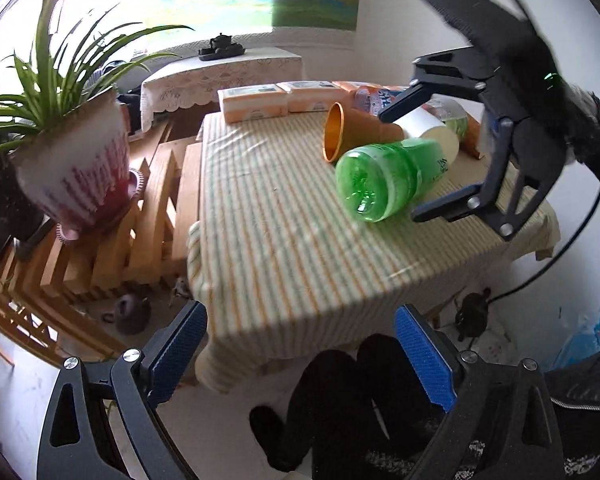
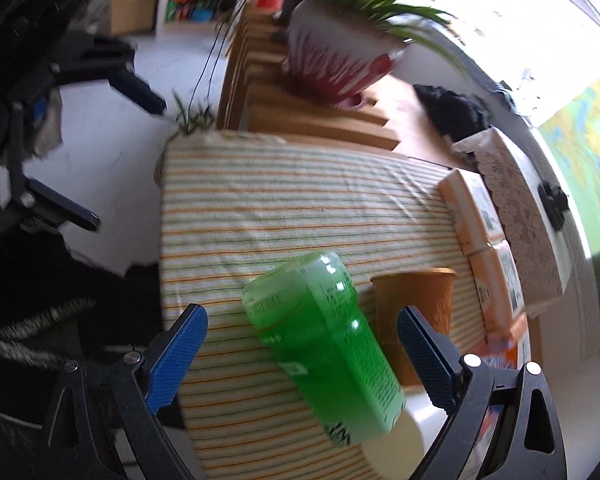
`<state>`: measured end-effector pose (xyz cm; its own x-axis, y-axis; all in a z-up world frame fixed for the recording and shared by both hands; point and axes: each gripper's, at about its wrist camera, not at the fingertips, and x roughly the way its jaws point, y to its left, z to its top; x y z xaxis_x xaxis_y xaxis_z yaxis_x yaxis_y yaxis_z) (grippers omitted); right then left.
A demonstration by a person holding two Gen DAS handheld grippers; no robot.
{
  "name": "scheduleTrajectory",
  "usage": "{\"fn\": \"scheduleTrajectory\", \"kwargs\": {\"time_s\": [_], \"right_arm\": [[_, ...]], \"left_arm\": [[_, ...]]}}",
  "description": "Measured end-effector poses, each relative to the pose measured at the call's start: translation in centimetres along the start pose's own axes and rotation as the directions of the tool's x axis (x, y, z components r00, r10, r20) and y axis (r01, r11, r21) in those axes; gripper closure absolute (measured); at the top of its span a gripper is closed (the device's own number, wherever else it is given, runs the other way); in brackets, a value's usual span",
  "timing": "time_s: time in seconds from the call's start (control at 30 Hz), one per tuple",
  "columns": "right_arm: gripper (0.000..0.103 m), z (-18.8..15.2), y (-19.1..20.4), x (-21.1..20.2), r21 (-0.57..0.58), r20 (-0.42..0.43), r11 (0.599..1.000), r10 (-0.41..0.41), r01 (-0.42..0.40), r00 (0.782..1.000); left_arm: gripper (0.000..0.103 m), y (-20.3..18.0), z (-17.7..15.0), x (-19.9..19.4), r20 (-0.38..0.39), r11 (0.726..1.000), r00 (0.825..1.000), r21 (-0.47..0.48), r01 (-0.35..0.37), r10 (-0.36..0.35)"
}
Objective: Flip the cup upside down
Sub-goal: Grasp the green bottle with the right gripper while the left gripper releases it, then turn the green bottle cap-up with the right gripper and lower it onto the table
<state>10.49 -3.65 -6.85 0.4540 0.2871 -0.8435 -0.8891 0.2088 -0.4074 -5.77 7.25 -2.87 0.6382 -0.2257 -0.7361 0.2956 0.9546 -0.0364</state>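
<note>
An orange paper cup (image 1: 352, 130) stands on the striped tablecloth (image 1: 268, 232) at the table's far right; it also shows in the right wrist view (image 2: 416, 308). A green bottle (image 1: 384, 180) stands in front of a white cup (image 1: 432, 132), which is stacked on the bottle in the right wrist view (image 2: 396, 440). My right gripper (image 2: 300, 356) is open, its jaws on either side of the green bottle (image 2: 324, 344) without touching it. My left gripper (image 1: 300, 360) is open and empty, off the table's near edge.
Orange tissue packs (image 1: 256, 104) line the table's far edge. A potted spider plant (image 1: 72, 160) stands on a wooden slatted bench (image 1: 140, 232) to the left. A lace-covered table (image 1: 220, 76) stands behind. Objects lie on the floor under the table.
</note>
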Motion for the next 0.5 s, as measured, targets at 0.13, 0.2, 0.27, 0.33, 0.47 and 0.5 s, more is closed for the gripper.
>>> {"fn": "scheduleTrajectory", "kwargs": {"time_s": [0.13, 0.2, 0.27, 0.33, 0.47, 0.5], "right_arm": [[0.01, 1.2, 0.3, 2.0, -0.092, -0.077, 0.996, -0.026, 0.019, 0.997], [0.01, 1.6, 0.3, 2.8, -0.11, -0.103, 0.994, -0.022, 0.011, 0.994], [0.015, 1.7, 0.2, 3.1, -0.116, -0.12, 0.993, -0.027, 0.013, 0.992], [0.03, 1.8, 0.1, 3.3, -0.108, -0.133, 0.994, -0.022, 0.008, 0.991], [0.035, 1.9, 0.0, 3.4, -0.086, -0.136, 0.996, -0.023, 0.011, 0.99], [0.035, 1.9, 0.0, 3.5, -0.081, -0.134, 0.997, -0.024, 0.013, 0.991]], "left_arm": [[0.006, 1.1, -0.1, -0.5, 0.011, 1.0, 1.0, -0.022, 0.007, -0.007], [0.006, 1.7, -0.1, -0.6, 0.011, 0.999, 1.0, -0.044, 0.016, -0.016], [0.006, 2.4, -0.1, -0.5, 0.011, 0.997, 1.0, -0.071, 0.027, -0.027], [0.006, 3.1, -0.1, -0.4, 0.014, 0.995, 0.999, -0.097, 0.031, -0.03], [0.006, 4.1, -0.2, -0.1, 0.011, 0.99, 0.999, -0.137, 0.043, -0.042], [0.006, 4.2, -0.2, -0.1, 0.011, 0.989, 0.999, -0.14, 0.039, -0.038]]}}
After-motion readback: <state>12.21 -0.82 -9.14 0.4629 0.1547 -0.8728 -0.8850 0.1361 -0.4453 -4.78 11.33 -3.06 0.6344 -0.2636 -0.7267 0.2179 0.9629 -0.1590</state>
